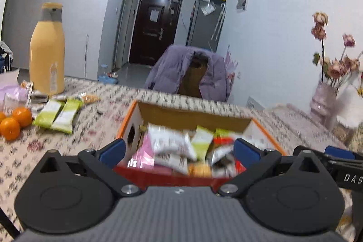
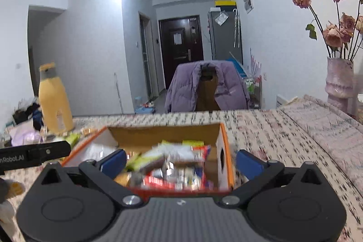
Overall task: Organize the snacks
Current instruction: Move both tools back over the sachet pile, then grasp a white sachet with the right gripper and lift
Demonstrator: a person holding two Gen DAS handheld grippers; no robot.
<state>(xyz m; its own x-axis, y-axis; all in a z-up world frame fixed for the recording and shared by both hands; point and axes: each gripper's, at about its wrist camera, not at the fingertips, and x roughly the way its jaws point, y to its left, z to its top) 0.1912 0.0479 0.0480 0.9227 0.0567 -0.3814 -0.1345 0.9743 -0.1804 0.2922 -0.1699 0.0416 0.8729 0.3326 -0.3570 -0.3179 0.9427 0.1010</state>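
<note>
The orange-rimmed cardboard box (image 1: 192, 119) of snack packets (image 1: 170, 142) sits on the patterned tablecloth (image 1: 45, 151). Left gripper (image 1: 179, 149) and right gripper (image 2: 181, 160) — both wide open, empty. Two green packets (image 1: 57, 115) remain outside: probably light, crinkly, slippery — pinch mid-body.

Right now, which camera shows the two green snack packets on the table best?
The left wrist view: the two green snack packets lie side by side, unobstructed. The right wrist view shows only a blurred green scrap behind the other gripper's black body.
</note>
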